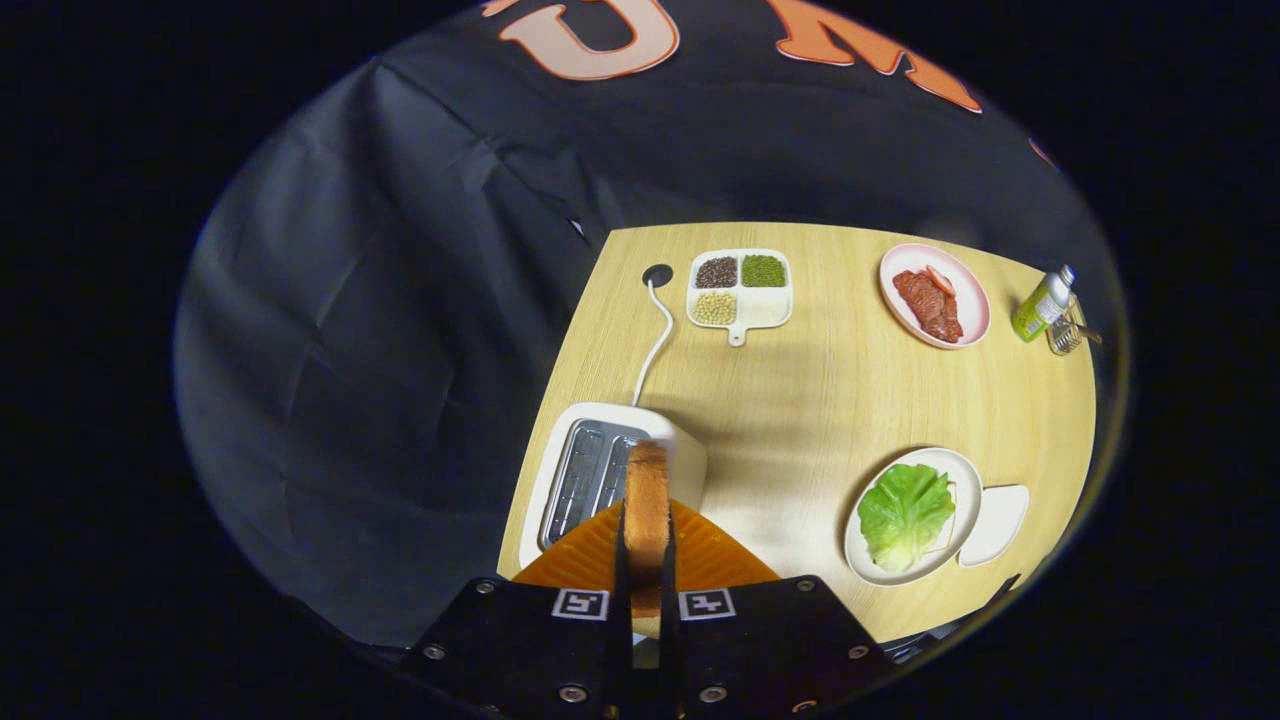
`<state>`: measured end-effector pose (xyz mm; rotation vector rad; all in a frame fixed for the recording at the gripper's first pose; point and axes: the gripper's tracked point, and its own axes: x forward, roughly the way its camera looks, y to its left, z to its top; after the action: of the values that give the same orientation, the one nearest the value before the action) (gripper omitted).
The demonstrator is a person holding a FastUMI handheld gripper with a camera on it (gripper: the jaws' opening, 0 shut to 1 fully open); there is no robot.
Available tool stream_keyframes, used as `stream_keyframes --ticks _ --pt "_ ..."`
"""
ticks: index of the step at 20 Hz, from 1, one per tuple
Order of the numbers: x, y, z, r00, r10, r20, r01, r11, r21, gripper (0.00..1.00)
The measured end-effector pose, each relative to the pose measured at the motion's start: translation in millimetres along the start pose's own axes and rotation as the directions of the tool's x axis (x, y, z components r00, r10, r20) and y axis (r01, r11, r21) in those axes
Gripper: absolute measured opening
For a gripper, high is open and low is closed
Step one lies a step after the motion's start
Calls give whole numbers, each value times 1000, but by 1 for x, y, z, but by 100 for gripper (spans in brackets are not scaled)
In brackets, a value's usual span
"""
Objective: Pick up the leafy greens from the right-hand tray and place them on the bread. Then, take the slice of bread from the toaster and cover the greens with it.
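My gripper (pixel 646 540) is shut on a slice of bread (pixel 647 500), held on edge between the two fingers, high above the table. Beyond the fingers and below the slice stands the white toaster (pixel 680 450) with its slots showing. To the right of the fingers sits a round white plate (pixel 962 480). On it a green lettuce leaf (pixel 905 512) lies over another slice of bread, whose edge peeks out at the leaf's right side. An empty small white tray (pixel 996 522) lies just right of that plate.
A white divided dish (pixel 741 290) with beans and grains stands at the far side. A pink plate (pixel 935 295) with red meat slices sits far right. A green bottle (pixel 1040 305) and a small glass jar (pixel 1066 335) stand near the right edge. The toaster's cord (pixel 652 345) runs to a table hole.
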<state>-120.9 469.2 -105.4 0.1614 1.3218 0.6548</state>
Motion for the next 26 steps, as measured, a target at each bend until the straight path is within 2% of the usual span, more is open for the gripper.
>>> stream_keyframes --ticks 3,9,13,16,26 --pt "-20 -32 -2 999 37 34 -39 998 50 11" --pt "-39 -133 -32 999 -14 28 10 990 138 11" --pt "-38 -190 -51 998 -59 7 58 992 116 11" --pt "-34 -214 -64 998 -61 -14 63 991 116 11" --pt "7 -260 -96 999 24 -49 -16 989 144 11"
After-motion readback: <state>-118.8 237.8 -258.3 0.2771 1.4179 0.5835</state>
